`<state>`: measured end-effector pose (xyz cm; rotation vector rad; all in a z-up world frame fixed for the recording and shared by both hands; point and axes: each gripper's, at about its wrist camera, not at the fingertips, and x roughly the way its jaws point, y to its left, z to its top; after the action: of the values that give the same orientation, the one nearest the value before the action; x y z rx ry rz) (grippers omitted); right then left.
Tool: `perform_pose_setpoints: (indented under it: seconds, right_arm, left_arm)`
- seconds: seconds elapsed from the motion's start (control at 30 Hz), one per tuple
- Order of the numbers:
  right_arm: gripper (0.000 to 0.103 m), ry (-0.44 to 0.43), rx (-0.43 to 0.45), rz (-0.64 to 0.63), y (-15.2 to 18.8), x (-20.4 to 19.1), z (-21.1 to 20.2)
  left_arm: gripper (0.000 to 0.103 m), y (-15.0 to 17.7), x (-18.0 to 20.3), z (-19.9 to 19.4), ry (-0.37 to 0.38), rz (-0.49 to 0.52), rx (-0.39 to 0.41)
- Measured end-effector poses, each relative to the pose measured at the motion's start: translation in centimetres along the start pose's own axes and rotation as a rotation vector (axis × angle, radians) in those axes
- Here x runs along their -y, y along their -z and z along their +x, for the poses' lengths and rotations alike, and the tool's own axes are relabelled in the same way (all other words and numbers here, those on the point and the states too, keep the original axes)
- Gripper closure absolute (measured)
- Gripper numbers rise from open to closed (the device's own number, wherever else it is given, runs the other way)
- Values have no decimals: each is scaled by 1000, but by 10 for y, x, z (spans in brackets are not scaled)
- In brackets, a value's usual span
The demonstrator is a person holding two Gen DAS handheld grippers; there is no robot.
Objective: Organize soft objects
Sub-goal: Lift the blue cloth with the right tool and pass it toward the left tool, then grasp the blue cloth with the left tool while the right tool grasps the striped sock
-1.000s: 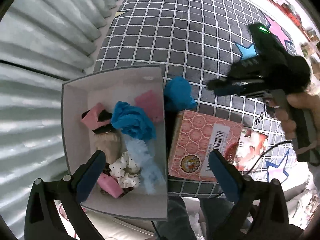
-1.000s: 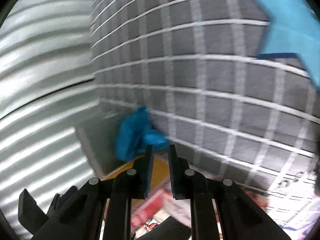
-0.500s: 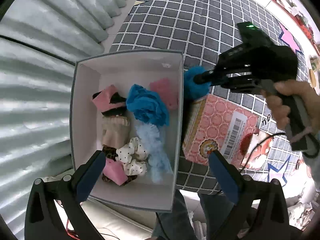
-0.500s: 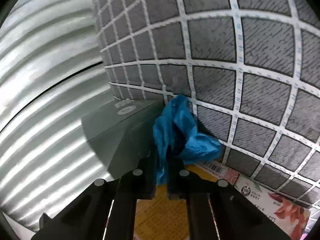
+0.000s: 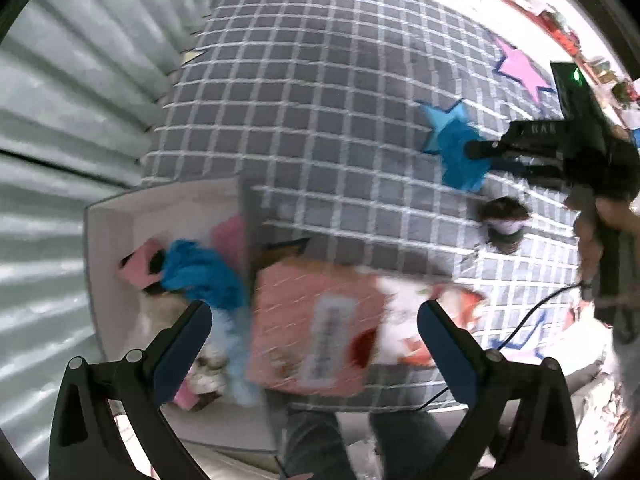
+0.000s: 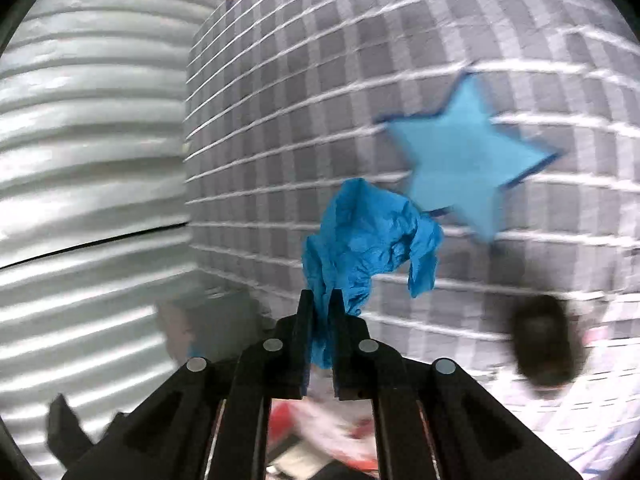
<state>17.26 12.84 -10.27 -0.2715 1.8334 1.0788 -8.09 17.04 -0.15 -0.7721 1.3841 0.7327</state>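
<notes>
My right gripper (image 6: 321, 300) is shut on a crumpled blue soft cloth (image 6: 368, 240) and holds it in the air above the checked mat. In the left wrist view the same cloth (image 5: 462, 160) hangs from the right gripper (image 5: 474, 150) at the upper right. My left gripper (image 5: 314, 320) is open and empty, above a white box (image 5: 100, 248) that holds several soft items, among them a blue one (image 5: 200, 276) and pink ones (image 5: 140, 266). A pink carton (image 5: 316, 332) lies beside the box.
A dark round soft item (image 5: 504, 224) lies on the grey checked mat (image 5: 320, 100), also seen blurred in the right wrist view (image 6: 544, 344). A blue star (image 6: 468, 160) and a pink star (image 5: 520, 68) are printed on the mat. A white ribbed curtain (image 5: 60, 100) runs along the left.
My right gripper has lifted the blue cloth from beside the box and carried it up and to the right, away from the box. The left gripper view has shifted.
</notes>
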Motion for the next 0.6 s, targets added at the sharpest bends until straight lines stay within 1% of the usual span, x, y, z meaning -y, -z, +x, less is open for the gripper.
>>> perform_pose_setpoints:
  seconds: [0.03, 0.07, 0.1, 0.2, 0.27, 0.37, 0.43, 0.5, 0.6]
  right_arm:
    - [39, 43, 20, -7, 2, 5, -7]
    - [27, 84, 53, -22, 6, 12, -16]
    - [20, 120, 82, -37, 8, 18, -26]
    - [20, 258, 155, -67, 21, 42, -49]
    - [20, 295, 165, -67, 31, 53, -50]
    - [20, 318, 130, -80, 45, 75, -47]
    - [20, 330, 119, -103, 55, 83, -43]
    - [20, 336, 121, -123, 64, 85, -43]
    - [20, 340, 122, -165, 74, 87, -40]
  left_arm:
    - [0, -5, 6, 0, 8, 0, 4]
    - [0, -11, 14, 0, 19, 0, 8]
    - [0, -16, 22, 1, 29, -3, 12]
    - [0, -38, 47, 12, 58, -8, 9]
    - [0, -50, 60, 24, 72, -8, -11]
    - [0, -71, 85, 52, 63, -7, -40]
    - [0, -78, 98, 64, 55, -3, -48]
    - [0, -85, 109, 75, 51, -2, -47]
    - [0, -87, 113, 82, 36, -7, -53]
